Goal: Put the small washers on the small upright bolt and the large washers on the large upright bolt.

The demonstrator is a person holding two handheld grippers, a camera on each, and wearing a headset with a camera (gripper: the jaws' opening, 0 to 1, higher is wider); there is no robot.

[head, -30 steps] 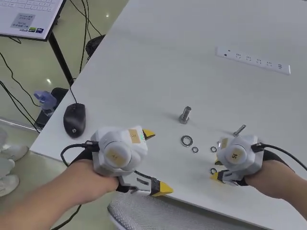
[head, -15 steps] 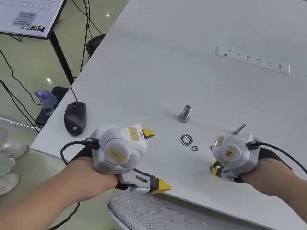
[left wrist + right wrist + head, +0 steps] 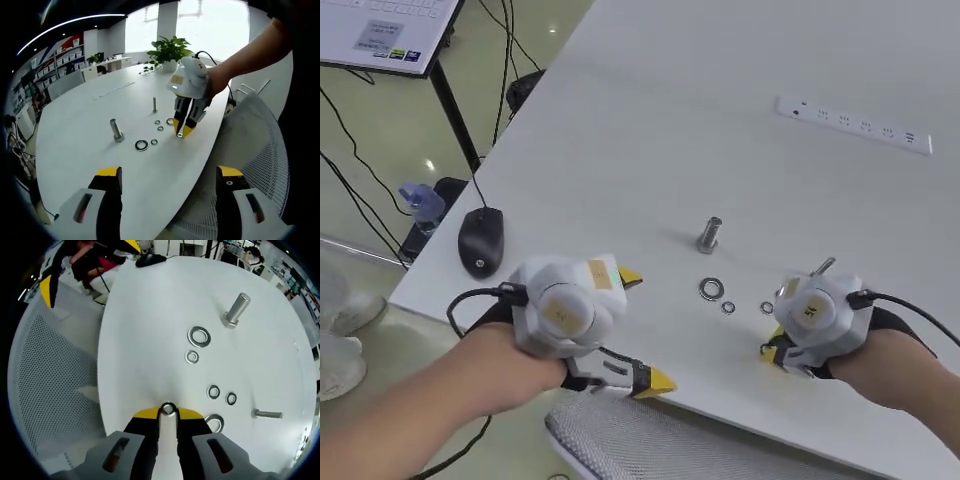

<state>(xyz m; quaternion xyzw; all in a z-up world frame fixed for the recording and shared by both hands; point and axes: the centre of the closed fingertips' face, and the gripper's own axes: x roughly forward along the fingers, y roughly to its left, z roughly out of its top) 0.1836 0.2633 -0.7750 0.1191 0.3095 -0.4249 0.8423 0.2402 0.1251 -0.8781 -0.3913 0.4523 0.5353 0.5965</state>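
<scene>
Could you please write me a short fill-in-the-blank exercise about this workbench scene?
The right gripper is shut on a small ____.
The left gripper has ____ jaws.
The large bolt stands ____ on the table.
Missing words: washer; open; upright.

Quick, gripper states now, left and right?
Left gripper: open, empty.
Right gripper: shut on a small washer.

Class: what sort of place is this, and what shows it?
Probably an open-plan office: a long white table with a power strip, a mouse at its edge and a potted plant.
</scene>
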